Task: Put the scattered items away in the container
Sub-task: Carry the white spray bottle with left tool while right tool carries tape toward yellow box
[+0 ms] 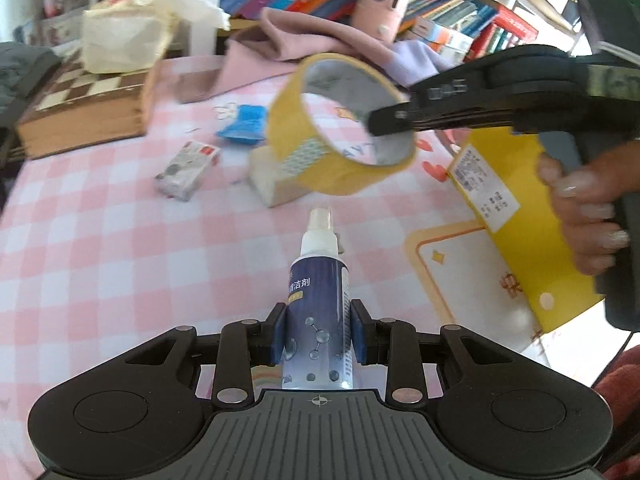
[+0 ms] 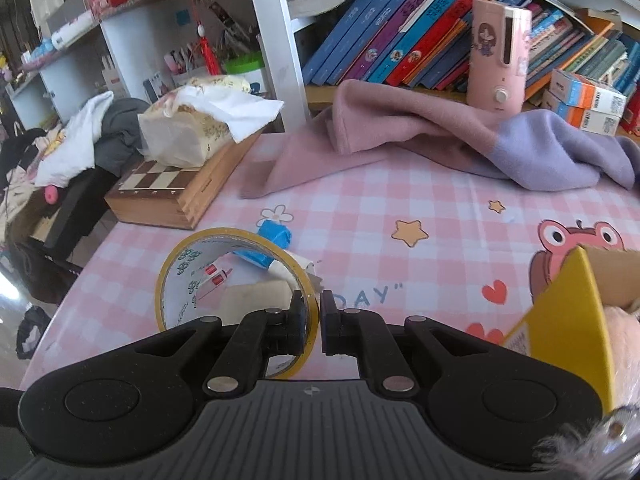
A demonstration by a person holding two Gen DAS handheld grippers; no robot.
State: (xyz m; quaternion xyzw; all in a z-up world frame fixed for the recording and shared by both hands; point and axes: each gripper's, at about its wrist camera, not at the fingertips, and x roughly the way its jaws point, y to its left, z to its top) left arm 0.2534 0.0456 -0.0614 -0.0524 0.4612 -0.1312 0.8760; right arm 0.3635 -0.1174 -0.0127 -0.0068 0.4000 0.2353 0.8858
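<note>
The left gripper (image 1: 318, 334) holds a spray bottle (image 1: 318, 300) tight above the desk (image 1: 100, 240). The right gripper (image 2: 314, 320) pinches the wall of a yellow tape roll (image 2: 172, 280), up in the air. The yellow box (image 1: 516, 216) is near the desk's right edge.

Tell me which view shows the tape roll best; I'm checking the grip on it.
Left wrist view: the whole yellow tape roll hangs off the table, pinched by the right gripper. Right wrist view shows it close up, its lower part hidden behind the fingers.
</note>
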